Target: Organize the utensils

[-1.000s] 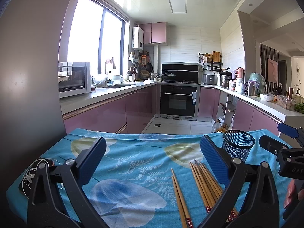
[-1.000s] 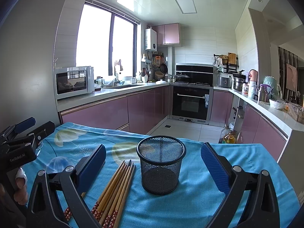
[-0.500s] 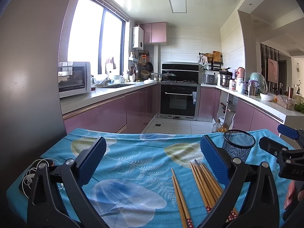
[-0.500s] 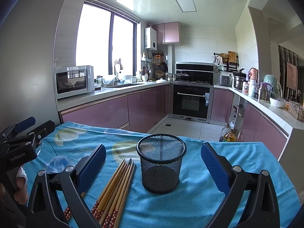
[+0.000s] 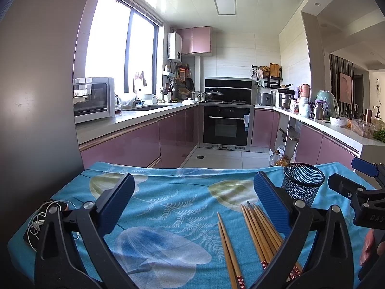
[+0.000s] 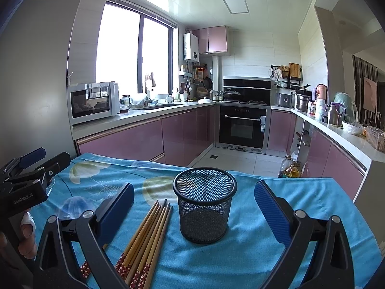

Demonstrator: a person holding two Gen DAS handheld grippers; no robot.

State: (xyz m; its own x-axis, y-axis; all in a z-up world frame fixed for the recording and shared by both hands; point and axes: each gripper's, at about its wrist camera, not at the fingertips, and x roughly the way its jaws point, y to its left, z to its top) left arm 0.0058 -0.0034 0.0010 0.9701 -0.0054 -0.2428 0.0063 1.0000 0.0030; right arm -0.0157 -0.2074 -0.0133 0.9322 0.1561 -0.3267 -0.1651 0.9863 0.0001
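Both the left tongs point(image 5: 191, 202) and right tongs point(image 6: 193, 204) hover level over the tablecloth point(image 6: 252, 260), wide open and empty.

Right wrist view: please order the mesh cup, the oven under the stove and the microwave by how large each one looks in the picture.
1. mesh cup, largest, though it is nearest the camera.
2. oven and microwave look about alike, so I do not rank them against each other.
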